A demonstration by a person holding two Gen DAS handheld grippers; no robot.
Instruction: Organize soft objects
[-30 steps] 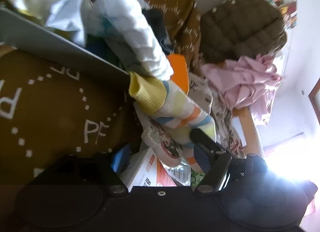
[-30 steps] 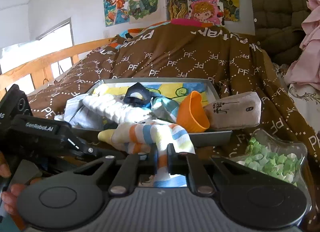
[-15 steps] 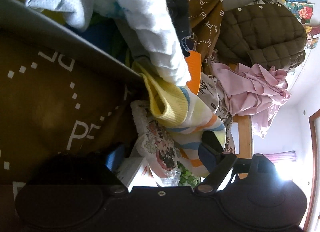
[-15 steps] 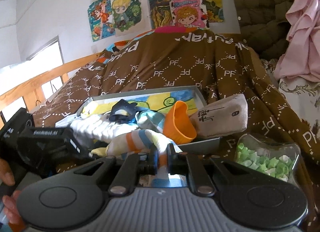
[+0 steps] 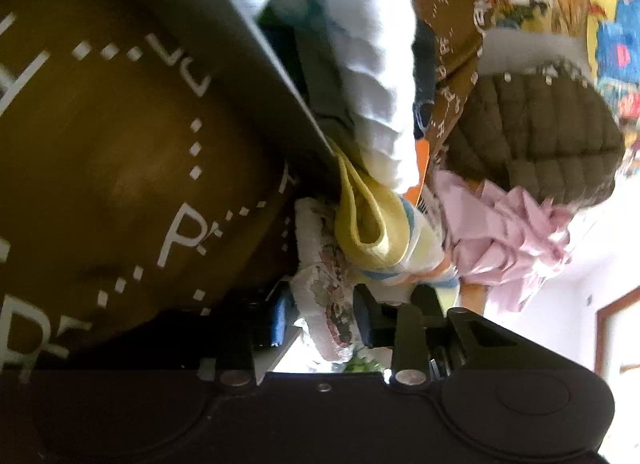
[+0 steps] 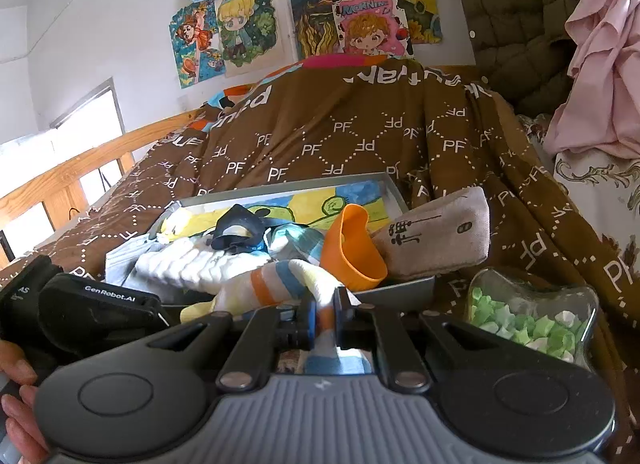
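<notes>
A striped sock [image 6: 276, 284] with a yellow cuff [image 5: 368, 220] hangs over the near rim of a grey tray [image 6: 412, 284]. My right gripper [image 6: 323, 314] is shut on the sock's middle. My left gripper [image 5: 320, 316] is open, its jaws either side of a floral cloth [image 5: 324, 300], just below the sock's cuff. The tray holds a white ribbed cloth [image 6: 192, 264], a dark blue item [image 6: 236, 230], an orange cup [image 6: 352, 248] and a beige pouch [image 6: 436, 240].
The tray rests on a brown "PF" blanket [image 6: 360, 144]. A glass dish of green paper stars [image 6: 528, 320] sits at the right. A pink garment [image 6: 596, 56] and an olive quilted jacket [image 5: 536, 136] hang beyond. A wooden bed rail [image 6: 80, 168] runs at the left.
My left gripper has moved closer to the sock's yellow cuff and its jaws have narrowed. My right gripper has kept its hold and lifted the sock slightly toward the tray.
</notes>
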